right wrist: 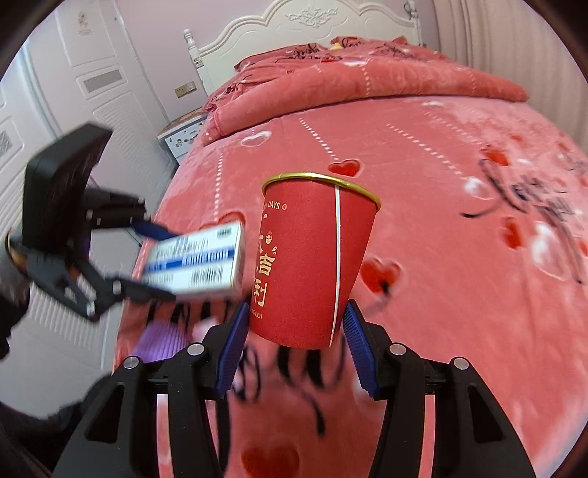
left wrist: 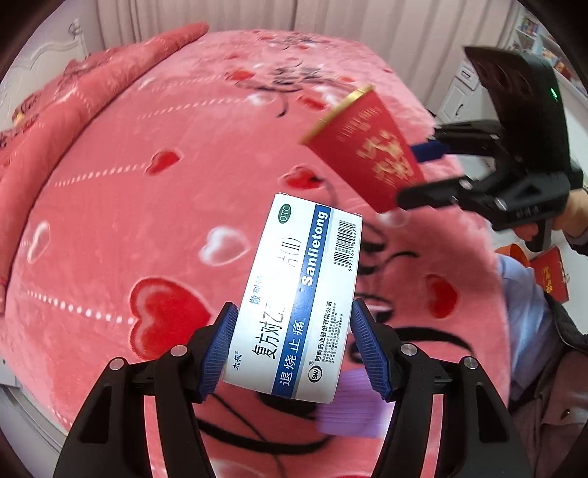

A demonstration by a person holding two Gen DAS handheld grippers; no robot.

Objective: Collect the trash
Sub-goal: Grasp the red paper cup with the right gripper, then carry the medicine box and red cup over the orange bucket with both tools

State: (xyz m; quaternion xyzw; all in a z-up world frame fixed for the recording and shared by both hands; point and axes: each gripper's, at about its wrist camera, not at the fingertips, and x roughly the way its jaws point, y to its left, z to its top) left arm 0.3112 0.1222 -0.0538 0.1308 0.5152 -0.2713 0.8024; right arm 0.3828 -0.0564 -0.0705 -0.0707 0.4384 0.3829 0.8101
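The medicine box (left wrist: 294, 294), white with a blue band and a barcode, sits between my left gripper (left wrist: 292, 345) pads, clamped at its near end and lifted clear of the pink heart-patterned blanket (left wrist: 128, 206). In my right gripper (right wrist: 296, 340) I have the red paper cup (right wrist: 312, 257) with its gold rim, upright and slightly tilted, the blue pads pressing its lower sides, also raised above the bedding. Both pairs of jaws are grasping: left on the box, right on the cup. From the right wrist view the box hangs just left of the cup, close but apart. A purple item (left wrist: 349, 404) lies on the blanket below the box; what it is I cannot tell. Farther off, a folded red quilt (right wrist: 349, 77) lies near the white headboard (right wrist: 301, 25)
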